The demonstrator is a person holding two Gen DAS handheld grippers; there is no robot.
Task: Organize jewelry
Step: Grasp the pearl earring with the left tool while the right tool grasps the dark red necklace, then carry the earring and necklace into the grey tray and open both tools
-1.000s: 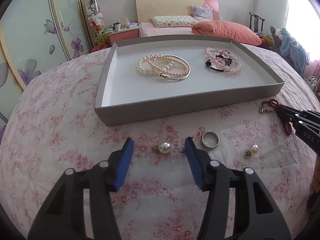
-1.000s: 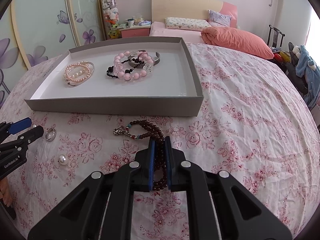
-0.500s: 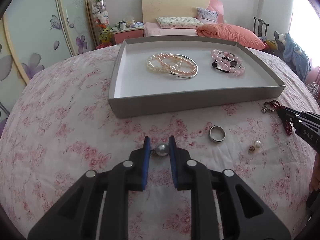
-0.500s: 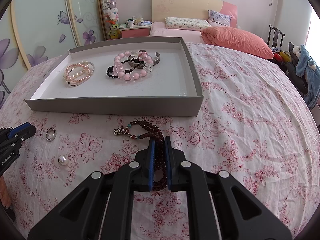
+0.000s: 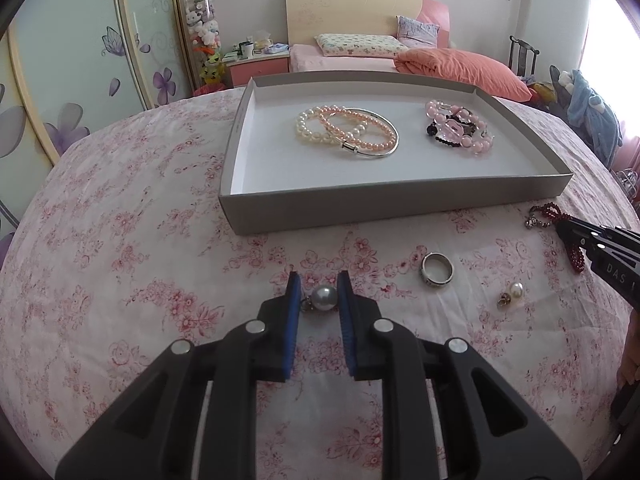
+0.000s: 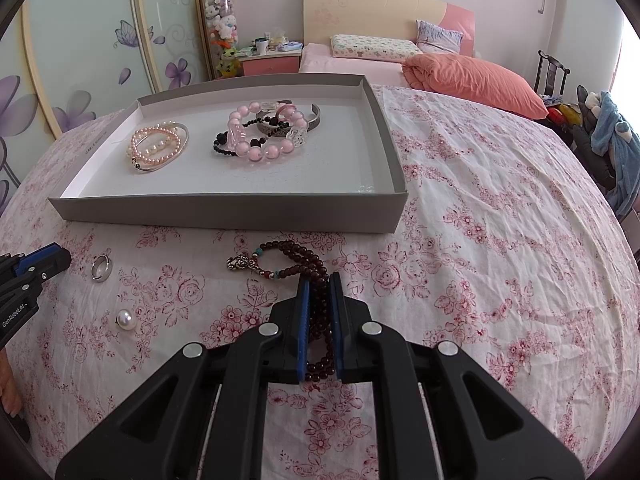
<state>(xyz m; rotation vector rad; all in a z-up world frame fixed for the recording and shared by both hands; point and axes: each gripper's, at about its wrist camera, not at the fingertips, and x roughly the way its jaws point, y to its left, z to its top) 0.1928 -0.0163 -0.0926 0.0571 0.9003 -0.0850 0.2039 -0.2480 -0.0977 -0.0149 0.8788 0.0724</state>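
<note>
My left gripper [image 5: 319,285] is shut on a pearl earring [image 5: 323,298] on the floral cloth. A silver ring [image 5: 437,275] and a second pearl earring [image 5: 512,292] lie to its right. My right gripper [image 6: 319,285] is shut on a dark red bead bracelet [image 6: 308,264], whose charm end lies on the cloth; it also shows in the left wrist view [image 5: 560,224]. The grey tray [image 5: 400,208] behind holds pearl bracelets with a silver bangle [image 5: 348,130] and pink and black bead bracelets [image 5: 458,128].
The tray's front wall [image 6: 228,212] stands just beyond both grippers. The left gripper's tip [image 6: 40,260] shows at the right wrist view's left edge, near the ring [image 6: 100,268]. A bed and wardrobe lie behind the table.
My left gripper has closed from wide open onto the pearl earring. The right gripper has stayed shut on the red bead bracelet without moving.
</note>
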